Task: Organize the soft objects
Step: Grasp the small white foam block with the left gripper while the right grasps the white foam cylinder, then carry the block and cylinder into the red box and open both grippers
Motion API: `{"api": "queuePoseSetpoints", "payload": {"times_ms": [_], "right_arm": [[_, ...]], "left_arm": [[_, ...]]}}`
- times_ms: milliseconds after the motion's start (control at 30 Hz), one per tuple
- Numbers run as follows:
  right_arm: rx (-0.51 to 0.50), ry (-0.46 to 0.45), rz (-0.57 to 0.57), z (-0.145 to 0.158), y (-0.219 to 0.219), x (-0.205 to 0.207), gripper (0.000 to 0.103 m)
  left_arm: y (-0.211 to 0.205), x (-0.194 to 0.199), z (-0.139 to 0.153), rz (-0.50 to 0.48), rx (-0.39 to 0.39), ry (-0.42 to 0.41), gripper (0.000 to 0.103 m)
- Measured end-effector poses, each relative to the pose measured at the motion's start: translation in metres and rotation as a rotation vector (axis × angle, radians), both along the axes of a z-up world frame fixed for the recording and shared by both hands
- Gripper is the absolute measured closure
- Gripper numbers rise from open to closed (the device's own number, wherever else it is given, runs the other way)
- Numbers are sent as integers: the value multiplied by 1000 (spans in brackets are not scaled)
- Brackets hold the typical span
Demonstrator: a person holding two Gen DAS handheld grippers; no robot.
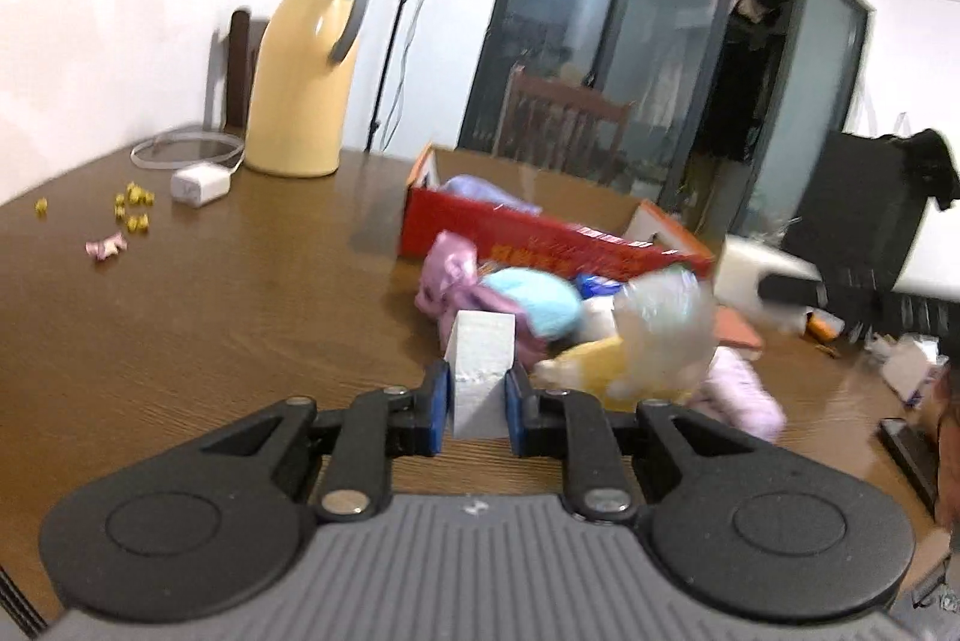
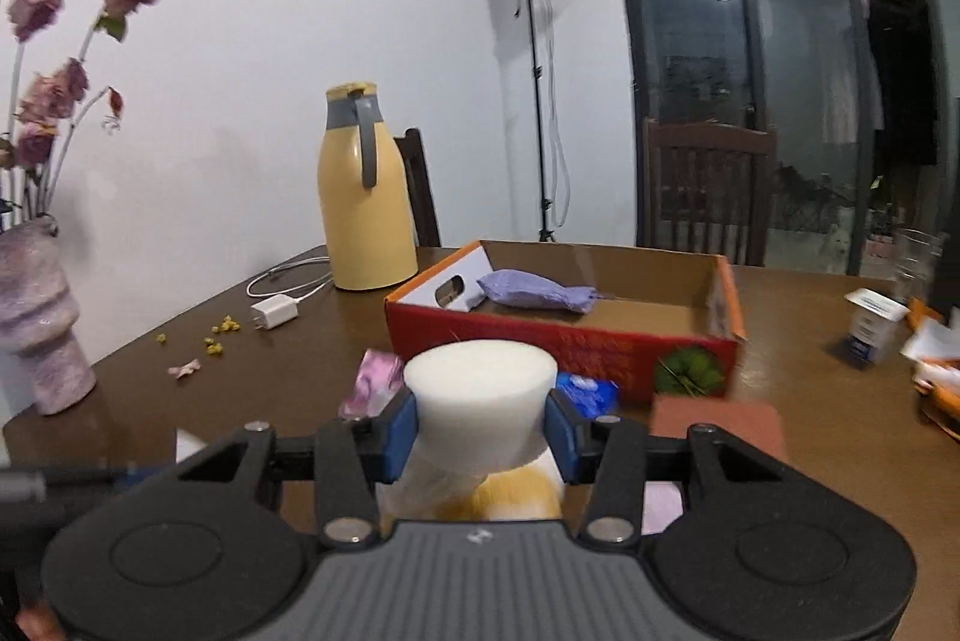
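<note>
My left gripper has its jaws pinching a white foam wedge between the blue pads. My right gripper has its jaws clamped on a white foam cylinder, which stands upright between them. Just beyond the left jaws lies a heap of soft things on the brown surface: a pink cloth, a light blue pad and a yellow and white plush toy, blurred. Past that heap, ahead of both jaws, sits the red cardboard box, open, with a purple soft pouch inside near its left end. Farther left stands a yellow thermos jug.
</note>
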State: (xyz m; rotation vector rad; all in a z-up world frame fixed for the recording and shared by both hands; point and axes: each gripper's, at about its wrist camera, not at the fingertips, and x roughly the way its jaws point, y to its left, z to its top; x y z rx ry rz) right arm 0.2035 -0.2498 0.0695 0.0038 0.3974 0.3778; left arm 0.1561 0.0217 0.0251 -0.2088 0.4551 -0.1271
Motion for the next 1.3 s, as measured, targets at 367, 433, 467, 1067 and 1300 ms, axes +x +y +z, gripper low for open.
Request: {"api": "queuePoseSetpoints", "payload": {"times_ms": [367, 433, 467, 1067, 1300], "right_arm": [[29, 13, -95, -23, -45, -104, 58], [17, -1, -112, -25, -44, -114, 58], [10, -10, -120, -25, -44, -118, 58], [187, 26, -152, -52, -93, -73, 58], [166, -10, -136, -16, -104, 17, 58]], "left_arm": [[-27, -70, 23, -101, 17, -99, 83], [-31, -77, 25, -119, 23, -106, 83], [-33, -79, 25, -127, 29, -110, 83], [-56, -18, 12, -149, 90, -42, 83], [-60, 84, 44, -215, 50, -64, 83]]}}
